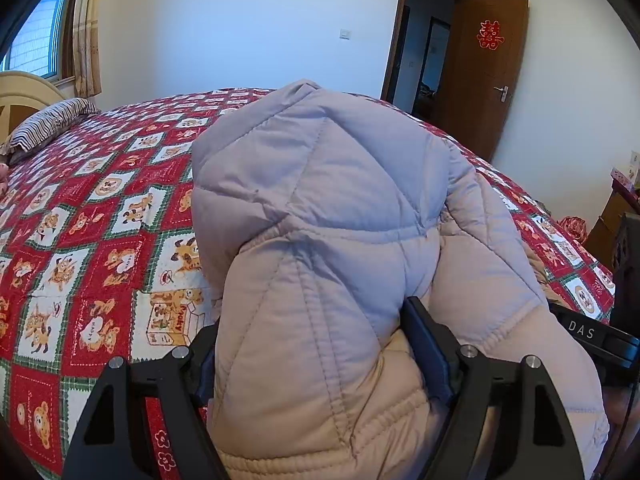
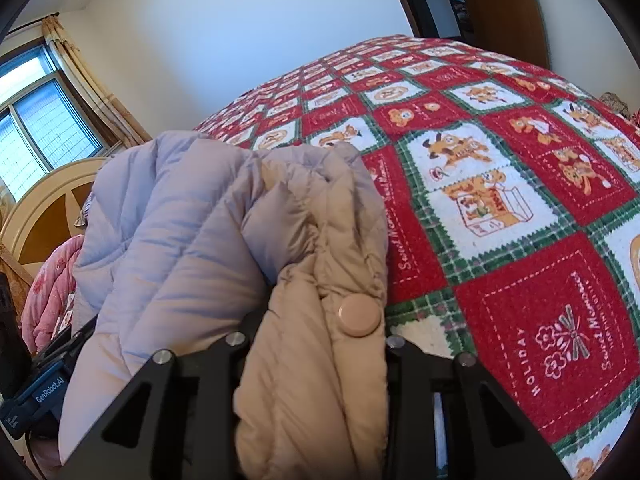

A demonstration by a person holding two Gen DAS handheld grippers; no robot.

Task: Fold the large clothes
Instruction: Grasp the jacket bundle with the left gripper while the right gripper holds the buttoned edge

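**Quilted jacket bunched up between both my tongs, over the bed**

The puffy quilted jacket [image 1: 320, 240] is a pale beige-lilac and rises in a mound right in front of me. In my left wrist view its padded fabric fills the gap between the two fingers of my left tongs [image 1: 320, 360], which are clenched on a thick fold; the rest bulges up and forward over them, hiding much of the bed beyond. In my right wrist view the jacket [image 2: 224, 240] is gathered the same way: my right tongs [image 2: 316, 364] grasp its beige edge, with a round snap button [image 2: 359, 315] sitting just above the fingers, and the bulk of the garment heaped to the left of the grip. The two tongs are near each other, each showing at the edge of the other's view, with the jacket between them.

Under and around the jacket spreads the bed [image 1: 100, 220], covered by a red, green and white patchwork quilt with cartoon bears [image 2: 500, 200]. A striped pillow [image 1: 52, 124] lies at the cream headboard [image 2: 44, 200], beside a pink bundle of bedding [image 2: 52, 284]. Farther out stand the white wall, a curtained window [image 2: 40, 136] and an open brown door [image 1: 484, 76] bearing a red paper ornament [image 1: 490, 35].
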